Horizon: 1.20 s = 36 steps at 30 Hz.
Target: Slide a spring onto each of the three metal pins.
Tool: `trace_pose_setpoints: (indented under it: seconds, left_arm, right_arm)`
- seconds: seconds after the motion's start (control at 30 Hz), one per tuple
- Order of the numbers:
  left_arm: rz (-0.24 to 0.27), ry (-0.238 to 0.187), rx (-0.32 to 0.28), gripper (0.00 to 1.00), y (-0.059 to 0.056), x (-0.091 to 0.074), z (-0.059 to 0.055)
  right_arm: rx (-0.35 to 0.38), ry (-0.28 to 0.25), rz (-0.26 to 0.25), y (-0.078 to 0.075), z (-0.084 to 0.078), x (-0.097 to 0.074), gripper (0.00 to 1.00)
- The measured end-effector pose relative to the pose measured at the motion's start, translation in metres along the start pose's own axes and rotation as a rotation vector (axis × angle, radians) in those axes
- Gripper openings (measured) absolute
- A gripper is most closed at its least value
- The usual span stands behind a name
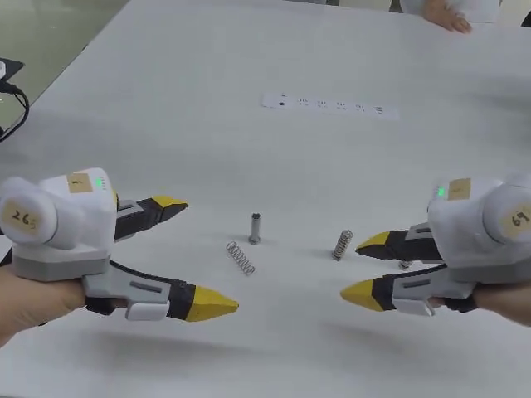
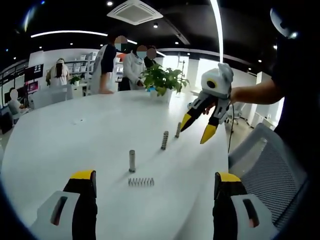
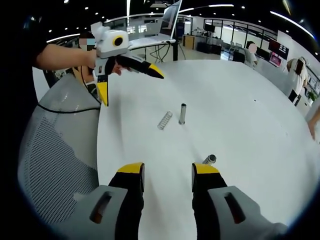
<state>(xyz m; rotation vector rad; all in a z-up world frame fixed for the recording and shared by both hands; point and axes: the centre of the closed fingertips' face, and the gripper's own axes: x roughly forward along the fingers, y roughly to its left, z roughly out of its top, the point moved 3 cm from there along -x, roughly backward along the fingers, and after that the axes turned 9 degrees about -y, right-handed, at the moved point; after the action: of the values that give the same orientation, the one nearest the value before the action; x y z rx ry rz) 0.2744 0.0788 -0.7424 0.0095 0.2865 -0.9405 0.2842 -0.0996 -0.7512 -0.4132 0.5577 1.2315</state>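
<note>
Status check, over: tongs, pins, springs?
Left tongs, right tongs open, empty. Bare pin upright, loose spring flat beside it. Second spring standing near right tongs. Nothing blocking.

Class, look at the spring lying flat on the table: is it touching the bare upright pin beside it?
Apart. The left gripper view shows a strip of bare table between the spring and the base of the pin.
</note>
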Motion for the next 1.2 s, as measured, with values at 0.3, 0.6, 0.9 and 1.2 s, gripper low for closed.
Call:
trace_pose_setpoints:
  seconds: [0.3, 0.6, 0.9, 1.2]
  left_arm:
    - [-0.002, -0.001, 0.0, 0.95, -0.001, -0.002, 0.0]
    - [0.007, 0.014, 0.023, 0.98, 0.002, -0.011, -0.003]
    - [0.012, 0.015, 0.017, 0.98, 0.003, -0.015, -0.002]
    - [0.011, 0.016, 0.014, 0.98, 0.003, -0.014, -0.003]
  right_arm:
    - [-0.022, 0.013, 0.026, 0.007, 0.017, 0.022, 0.36]
    - [-0.039, 0.023, 0.065, 0.016, 0.037, 0.052, 0.36]
    - [-0.022, 0.057, 0.082, 0.015, 0.033, 0.071, 0.35]
    - [-0.004, 0.051, 0.077, 0.012, 0.04, 0.083, 0.32]
